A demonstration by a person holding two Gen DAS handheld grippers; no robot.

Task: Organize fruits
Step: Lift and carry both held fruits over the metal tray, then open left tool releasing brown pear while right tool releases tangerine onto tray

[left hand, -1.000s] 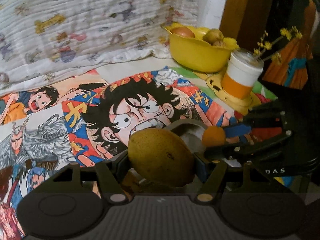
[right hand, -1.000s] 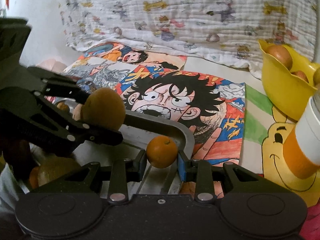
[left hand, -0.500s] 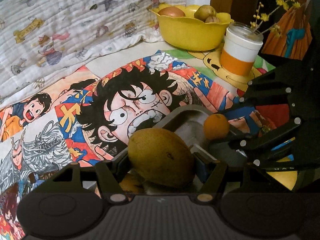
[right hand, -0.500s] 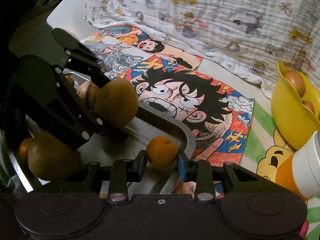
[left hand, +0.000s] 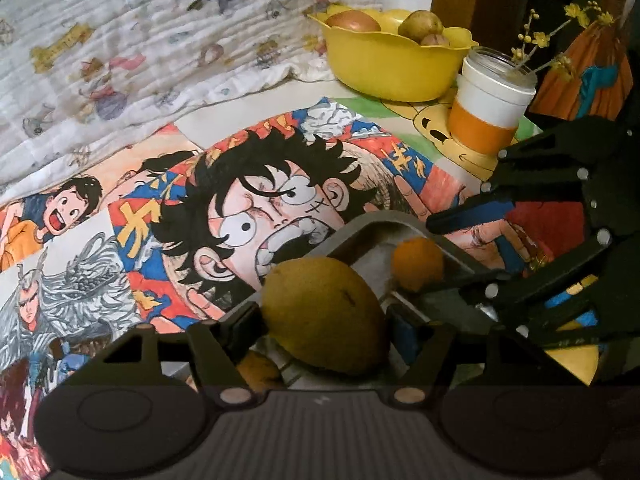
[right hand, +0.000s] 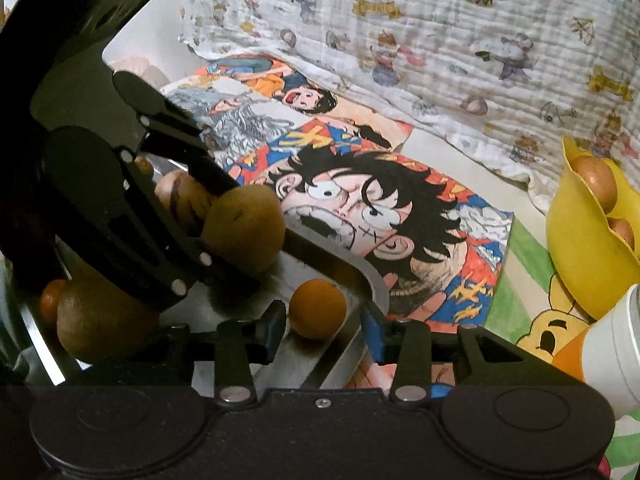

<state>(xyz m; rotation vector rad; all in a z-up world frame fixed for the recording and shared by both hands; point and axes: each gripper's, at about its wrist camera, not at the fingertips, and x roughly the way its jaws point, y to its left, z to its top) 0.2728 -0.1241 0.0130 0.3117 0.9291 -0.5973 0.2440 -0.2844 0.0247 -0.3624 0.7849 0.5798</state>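
The right gripper is now seen with its fingers spread wide. Half a second ago the small orange was pinched between them; now it sits free in the gap, apparently resting on the metal tray near its rounded corner, though contact with the tray floor cannot be confirmed. It seems the orange has just been let go, so this fruit is judged to be placed and the right gripper free for another.

The left gripper is clamped on a large yellow-brown fruit, as it was a second ago, and is held above the same tray. From the right wrist view, more fruit is seen lying in the tray beneath it.

Farther out, a yellow bowl holding several fruits stands on the cartoon mat, just beside a white and orange cup.
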